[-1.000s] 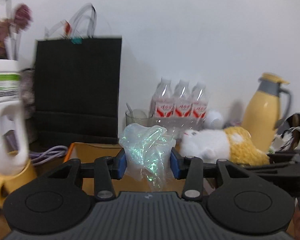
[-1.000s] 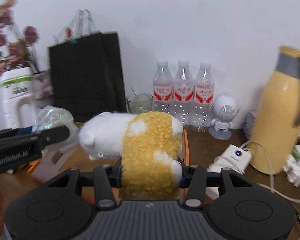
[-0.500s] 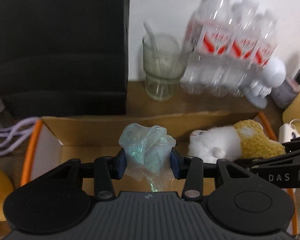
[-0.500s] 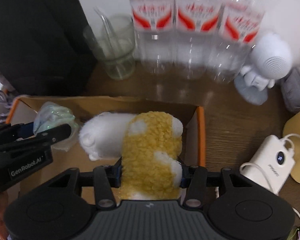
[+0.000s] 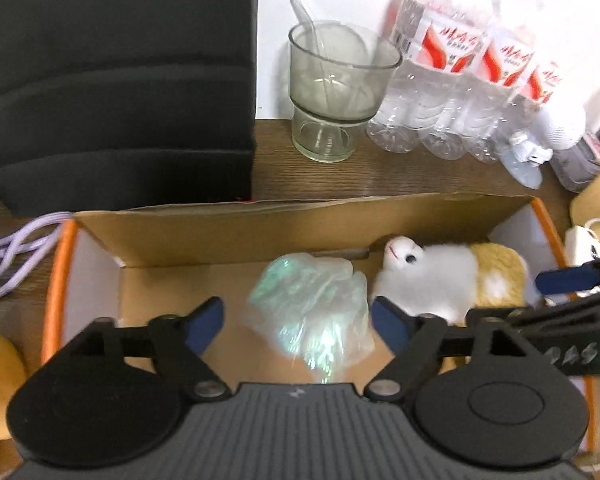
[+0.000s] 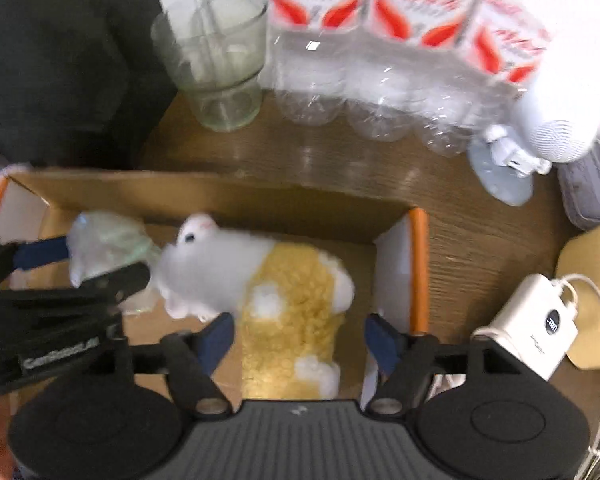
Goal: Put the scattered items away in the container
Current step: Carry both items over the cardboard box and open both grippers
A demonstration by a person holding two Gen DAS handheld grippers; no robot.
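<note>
Plush toy [image 6: 260, 288] and iridescent plastic bag [image 5: 312, 312] now lie side by side in my cardboard box [image 5: 260, 220], both let go as my right gripper [image 6: 298, 338] and left gripper [image 5: 296, 322] just spread wide, glass cup [image 5: 336, 92] beyond.

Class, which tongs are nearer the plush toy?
Right. The right tongs straddle the plush toy, open; the left tongs straddle the plastic bag beside it.

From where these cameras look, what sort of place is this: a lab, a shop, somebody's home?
Probably a lived-in home or office desk, not a lab. A wooden tabletop against a white wall holds everyday clutter: a glass cup, water bottles, and a white power bank on a cable.
</note>
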